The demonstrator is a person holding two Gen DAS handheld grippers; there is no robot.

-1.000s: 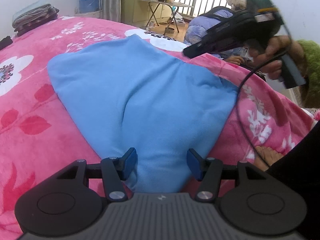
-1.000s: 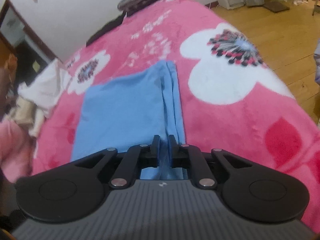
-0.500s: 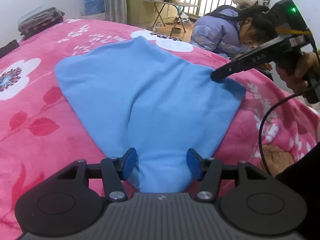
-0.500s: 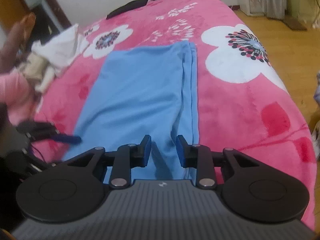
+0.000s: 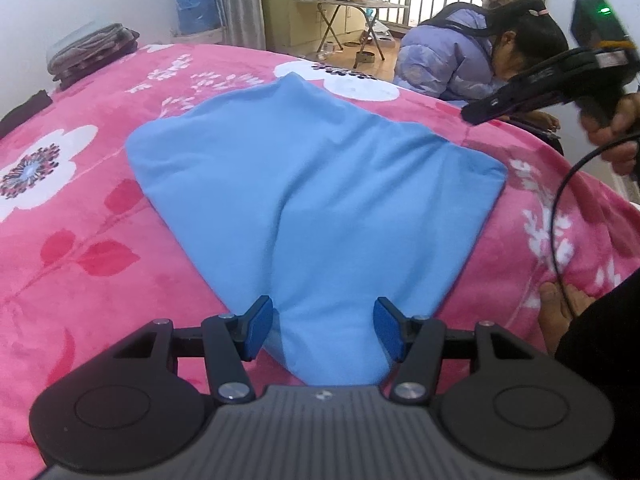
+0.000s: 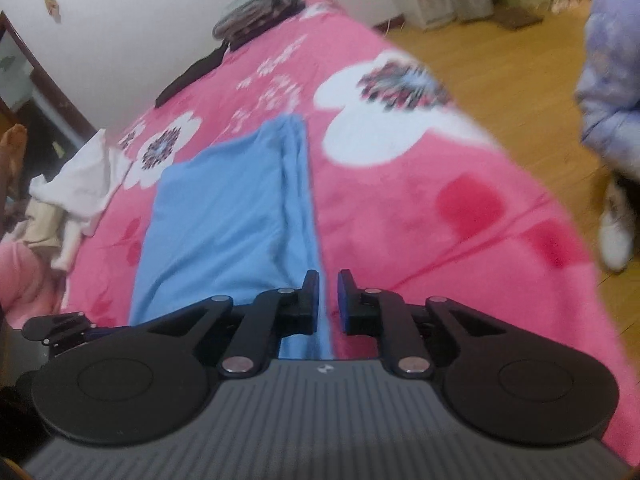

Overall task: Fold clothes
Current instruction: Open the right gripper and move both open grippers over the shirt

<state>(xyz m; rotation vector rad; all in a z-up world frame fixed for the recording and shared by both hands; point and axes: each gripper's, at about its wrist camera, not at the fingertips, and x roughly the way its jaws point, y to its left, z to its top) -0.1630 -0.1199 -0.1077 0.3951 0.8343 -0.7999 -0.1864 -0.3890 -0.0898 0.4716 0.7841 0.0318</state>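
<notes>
Downward-tilted, both tongs: left (image 5: 323, 327) agape over blue cloth (image 5: 320, 200) (right (image 6: 328, 296) narrow).

We see the cloth (image 5: 320, 200) lying spread on the bed (image 5: 80, 240). A folded stack (image 5: 92, 54) sits at the bed's far corner. Beyond the bed's far edge a person (image 5: 460, 60) crouches on the floor, with a folding table (image 5: 348, 4) behind them.

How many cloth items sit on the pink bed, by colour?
Blue garment: 1
White cloth: 1
Dark folded stack: 1
Black strip of cloth: 1
Total: 4
</notes>
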